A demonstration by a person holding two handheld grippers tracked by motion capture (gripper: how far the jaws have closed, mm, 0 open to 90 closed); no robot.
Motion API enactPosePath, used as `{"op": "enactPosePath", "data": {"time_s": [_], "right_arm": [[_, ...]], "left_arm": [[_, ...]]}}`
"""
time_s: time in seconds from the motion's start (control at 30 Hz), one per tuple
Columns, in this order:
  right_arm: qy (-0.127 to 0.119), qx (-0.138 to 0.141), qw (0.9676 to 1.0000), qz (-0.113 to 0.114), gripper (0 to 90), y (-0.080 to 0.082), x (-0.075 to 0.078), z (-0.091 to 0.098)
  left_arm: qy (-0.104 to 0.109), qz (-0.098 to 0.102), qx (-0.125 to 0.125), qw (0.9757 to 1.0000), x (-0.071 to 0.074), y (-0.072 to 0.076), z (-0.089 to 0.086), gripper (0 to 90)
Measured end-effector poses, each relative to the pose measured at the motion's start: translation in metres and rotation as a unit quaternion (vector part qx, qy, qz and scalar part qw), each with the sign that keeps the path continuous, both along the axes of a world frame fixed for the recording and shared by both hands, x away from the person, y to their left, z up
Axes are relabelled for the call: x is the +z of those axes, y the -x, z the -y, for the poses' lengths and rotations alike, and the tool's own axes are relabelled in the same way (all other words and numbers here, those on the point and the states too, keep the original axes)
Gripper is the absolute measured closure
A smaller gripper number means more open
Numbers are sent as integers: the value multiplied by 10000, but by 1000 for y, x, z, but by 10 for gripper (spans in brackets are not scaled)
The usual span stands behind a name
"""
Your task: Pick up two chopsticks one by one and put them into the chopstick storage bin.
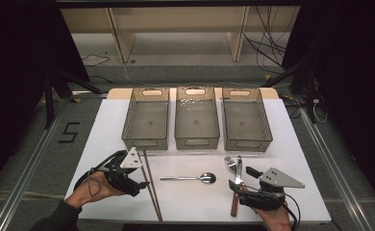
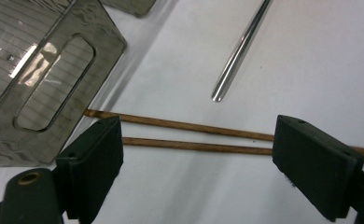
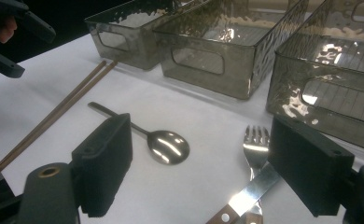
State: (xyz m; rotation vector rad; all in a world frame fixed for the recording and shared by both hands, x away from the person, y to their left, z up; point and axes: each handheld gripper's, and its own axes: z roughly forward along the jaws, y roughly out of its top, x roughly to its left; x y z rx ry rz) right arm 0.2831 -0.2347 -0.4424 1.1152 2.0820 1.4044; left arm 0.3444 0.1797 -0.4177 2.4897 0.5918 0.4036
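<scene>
Left gripper [image 1: 140, 180]: held low at the table's near-left, jaws spread wide and clamped on nothing; in the left gripper view [image 2: 196, 163] the jaws straddle the chopsticks from above, and contact cannot be judged from this angle.
Chopsticks [image 1: 151, 185]: two thin brown sticks lying side by side on the white table [image 1: 104, 125], running from just in front of the left bin toward the near edge; also seen in the left gripper view [image 2: 194, 137] and the right gripper view [image 3: 54, 114].
Right gripper [image 1: 241, 180]: at the near-right, jaws parted and gripping nothing, poised over the handles of the fork and knife; the right gripper view [image 3: 199, 170] looks between the jaws across the table.
Bins: three smoky translucent bins stand in a row at the table's far half, left bin [image 1: 146, 120], middle bin [image 1: 197, 120], right bin [image 1: 246, 120]; all three appear empty.
Spoon [image 1: 195, 178]: metal, lying flat mid-table between the two grippers, bowl toward the right; handle tip seen in the left gripper view [image 2: 238, 51].
Fork [image 1: 231, 164] and knife [image 1: 238, 185]: lying together, crossed, wooden handles toward the near edge.
Hands: left hand [image 1: 92, 190] grips its tool from below-left, forearm in a dark sleeve; right hand [image 1: 272, 216] enters at the bottom edge.
</scene>
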Motion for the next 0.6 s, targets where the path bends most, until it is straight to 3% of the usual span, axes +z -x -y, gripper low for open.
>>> {"op": "enactPosePath", "data": {"time_s": [0.33, 0.6], "right_arm": [[-11, 25, 10000, -20, 228, 0, 0, -1], [-9, 21, 10000, -35, 229, -1, 0, -1]], "left_arm": [[-590, -152, -487, 9970, -4, -8, 10, 175], [-792, -422, -164, 9958, -7, -17, 22, 203]]}}
